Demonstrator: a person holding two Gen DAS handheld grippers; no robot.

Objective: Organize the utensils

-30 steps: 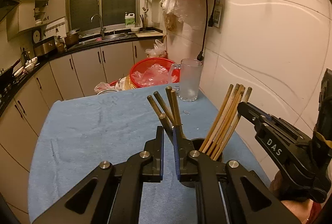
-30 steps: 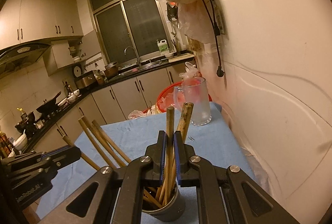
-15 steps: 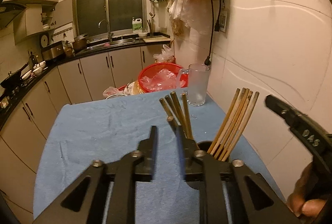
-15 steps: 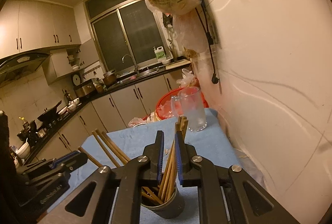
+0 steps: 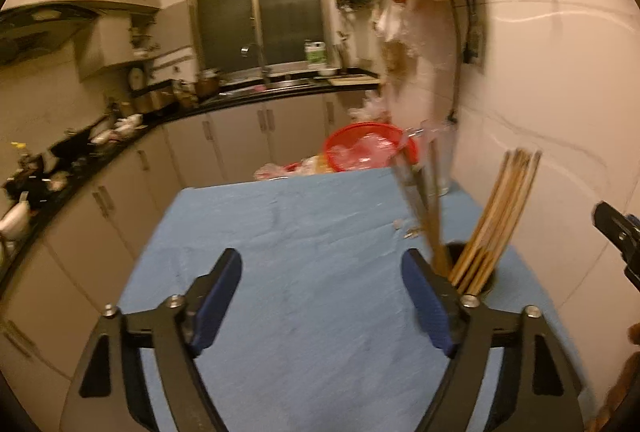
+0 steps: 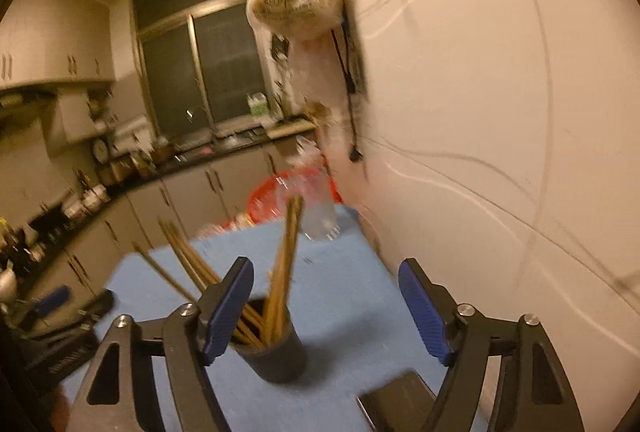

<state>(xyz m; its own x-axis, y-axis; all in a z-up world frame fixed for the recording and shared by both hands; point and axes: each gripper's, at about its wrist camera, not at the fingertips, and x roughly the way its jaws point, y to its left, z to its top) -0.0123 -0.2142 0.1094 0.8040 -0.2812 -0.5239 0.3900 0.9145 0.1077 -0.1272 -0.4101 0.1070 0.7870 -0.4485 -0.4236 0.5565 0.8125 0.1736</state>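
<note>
Both black grippers, left (image 5: 322,298) and right (image 6: 326,306), were opening wide with nothing between them; the wooden chopsticks (image 6: 282,272) stood in the dark round cup (image 6: 276,356) near the right wall. A careless sideways swing could topple that cup.

blue cloth (image 5: 304,244) bare, chopstick cup (image 6: 276,356) obstructs

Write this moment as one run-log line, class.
left gripper: opening, empty | right gripper: opening, empty | chopsticks: in dark cup | surface: blue cloth
</note>
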